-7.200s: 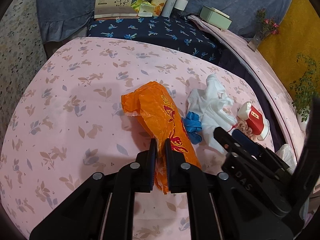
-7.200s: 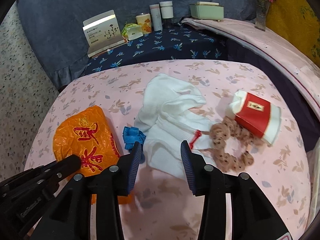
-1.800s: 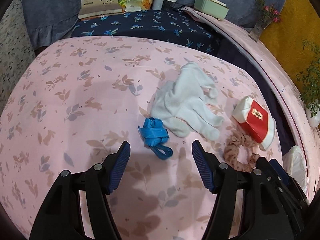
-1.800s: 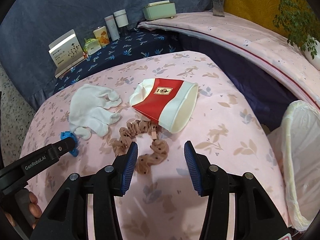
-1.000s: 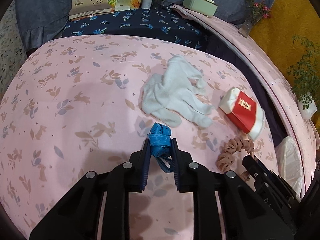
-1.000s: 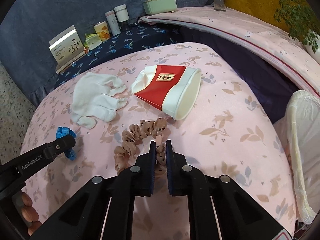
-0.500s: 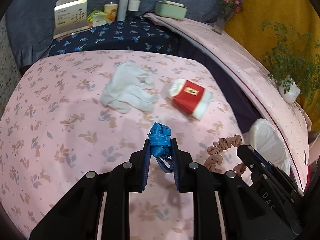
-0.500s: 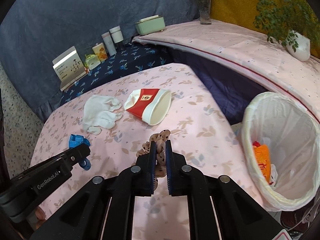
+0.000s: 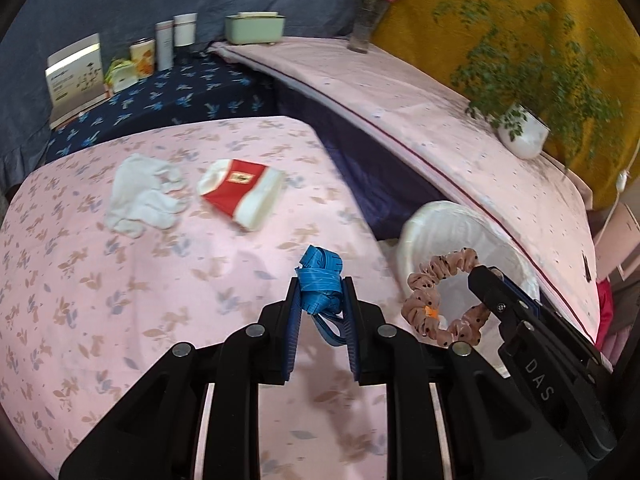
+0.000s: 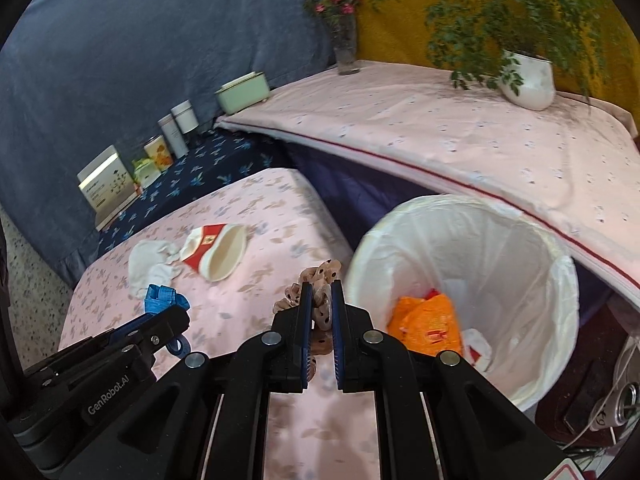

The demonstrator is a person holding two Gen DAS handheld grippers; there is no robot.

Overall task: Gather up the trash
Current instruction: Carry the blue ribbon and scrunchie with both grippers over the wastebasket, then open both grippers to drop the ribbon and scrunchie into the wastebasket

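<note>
My left gripper [image 9: 321, 294] is shut on a blue strap [image 9: 319, 276] and holds it above the pink floral table, near its right edge. My right gripper [image 10: 321, 300] is shut on a tan dotted scrunchie [image 10: 318, 280], which also shows in the left wrist view [image 9: 440, 292] in front of the bin. The white-lined trash bin [image 10: 520, 256] stands just right of the table and holds an orange bag [image 10: 424, 320]. A white glove [image 9: 140, 196] and a red and white paper cup [image 9: 240, 192] lie on the table.
A dark blue floral shelf at the back carries a box [image 9: 74, 76], tins and bottles. A pink-covered ledge [image 10: 440, 132] runs behind the bin with a green case [image 10: 242, 92], a flower vase [image 10: 344, 48] and a potted plant [image 10: 528, 80].
Both grippers have swung right toward the bin, each carrying its item. The bin has come closer in both views; the glove and cup have dropped back to the left.
</note>
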